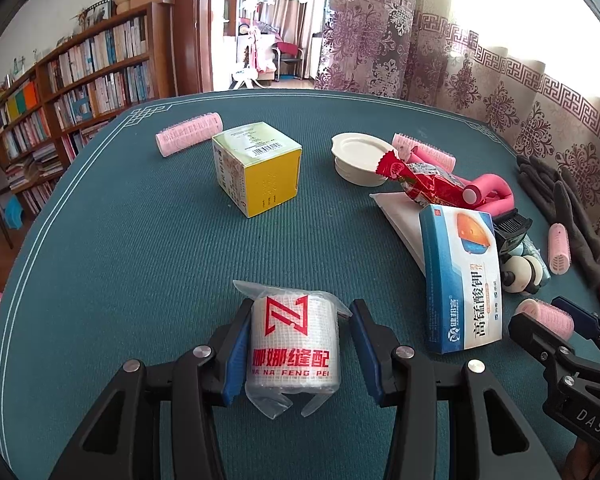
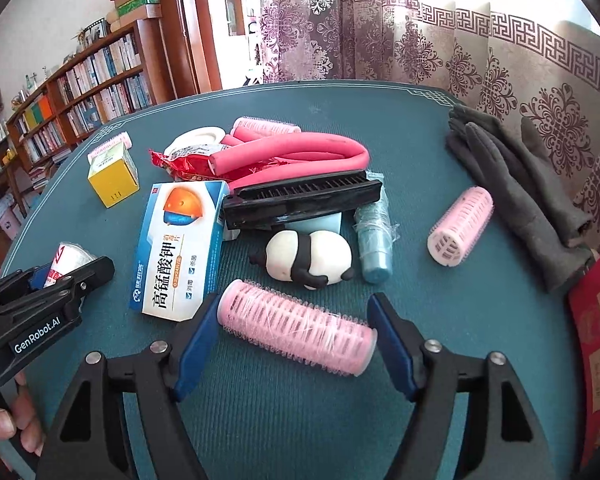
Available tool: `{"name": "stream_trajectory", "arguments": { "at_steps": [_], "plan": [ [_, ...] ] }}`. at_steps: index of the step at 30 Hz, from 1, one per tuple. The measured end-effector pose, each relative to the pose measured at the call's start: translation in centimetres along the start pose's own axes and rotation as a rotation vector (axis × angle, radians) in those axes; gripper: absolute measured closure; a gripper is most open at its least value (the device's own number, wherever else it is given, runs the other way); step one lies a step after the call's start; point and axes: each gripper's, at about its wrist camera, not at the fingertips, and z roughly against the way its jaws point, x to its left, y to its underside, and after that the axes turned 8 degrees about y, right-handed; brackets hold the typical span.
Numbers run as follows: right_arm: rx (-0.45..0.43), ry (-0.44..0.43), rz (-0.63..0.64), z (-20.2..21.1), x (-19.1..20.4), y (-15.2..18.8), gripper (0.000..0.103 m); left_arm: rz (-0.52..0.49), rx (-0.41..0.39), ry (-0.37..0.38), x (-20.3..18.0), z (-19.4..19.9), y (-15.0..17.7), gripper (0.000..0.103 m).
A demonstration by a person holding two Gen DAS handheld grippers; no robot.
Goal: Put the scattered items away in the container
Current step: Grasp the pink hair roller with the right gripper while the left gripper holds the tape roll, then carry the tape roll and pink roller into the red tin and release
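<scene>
A plastic-wrapped white roll with red print sits between the jaws of my left gripper. The left pad lies against its side, and a thin strip of mat shows before the right pad. The same roll shows at the left of the right wrist view. A pink mesh hair curler lies slantwise on the mat between the jaws of my right gripper. One pad is near each end and not pressing. A red printed box stands at the right edge.
On the teal mat lie a blue-white medicine box, a panda figure, a black comb, pink foam rods, a second curler, grey gloves, a yellow carton and a white lid. A hand grips the left tool.
</scene>
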Motion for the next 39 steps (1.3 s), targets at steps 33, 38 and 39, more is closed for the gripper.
{"name": "stream_trajectory", "arguments": {
  "at_steps": [33, 38, 39],
  "plan": [
    [-0.241, 0.27, -0.27, 14.5, -15.5, 5.3, 0.026, -0.135, 0.014, 0.214, -10.0, 4.1, 1.4, 0.054],
    [-0.242, 0.332, -0.353, 15.5, -20.0, 6.5, 0.026, -0.213, 0.024, 0.257, -14.5, 4.2, 1.2, 0.054],
    [-0.238, 0.341, -0.366, 15.6, -20.9, 6.7, 0.026, -0.228, 0.027, 0.266, -15.4, 4.2, 1.2, 0.054]
  ]
}}
